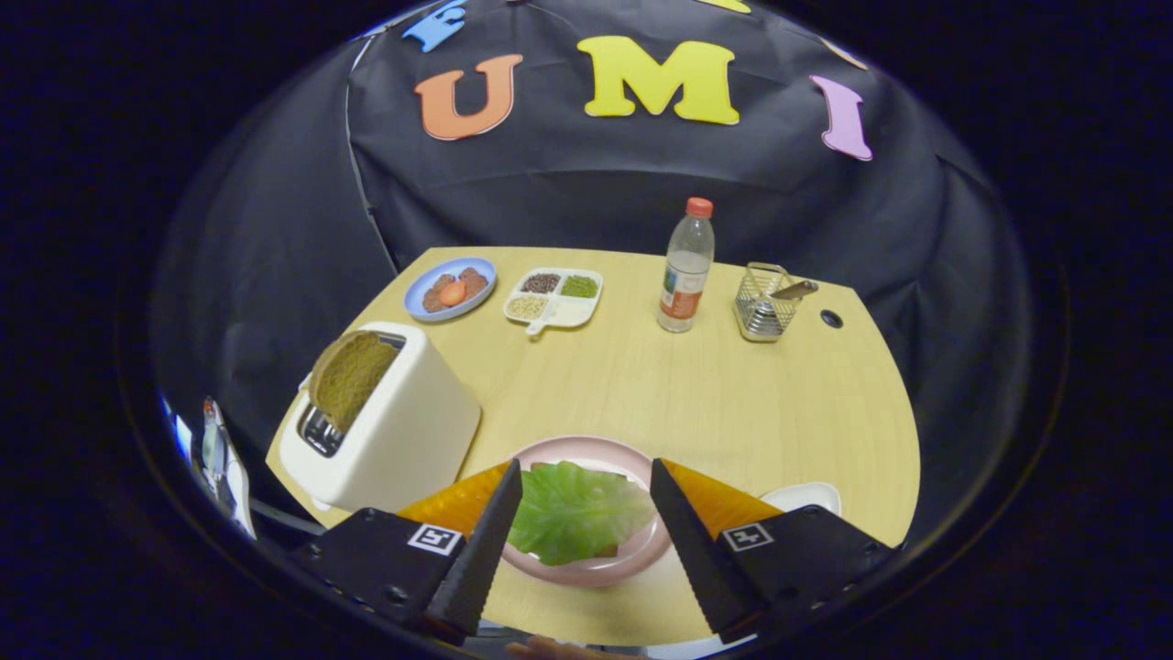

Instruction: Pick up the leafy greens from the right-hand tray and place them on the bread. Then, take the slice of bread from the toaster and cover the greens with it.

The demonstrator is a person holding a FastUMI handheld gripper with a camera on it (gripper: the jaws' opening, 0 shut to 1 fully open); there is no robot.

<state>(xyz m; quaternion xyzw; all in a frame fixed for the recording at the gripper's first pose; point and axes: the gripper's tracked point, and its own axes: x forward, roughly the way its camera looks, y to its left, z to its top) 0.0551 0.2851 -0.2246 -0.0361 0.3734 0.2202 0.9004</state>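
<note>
Jaws apart | leafy greens (575, 510) between them, on pink plate (586, 573)

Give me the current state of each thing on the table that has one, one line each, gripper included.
hand-held gripper: open, empty, fingers either side of the greens.
leafy greens: lying on the pink plate, covering the bread.
pink plate: loaded, between the fingers.
toaster: bread slice standing up out of its slot.
bread slice: still in toaster.
bottle: upright, capped.
wire basket: upright, utensil inside.
</note>
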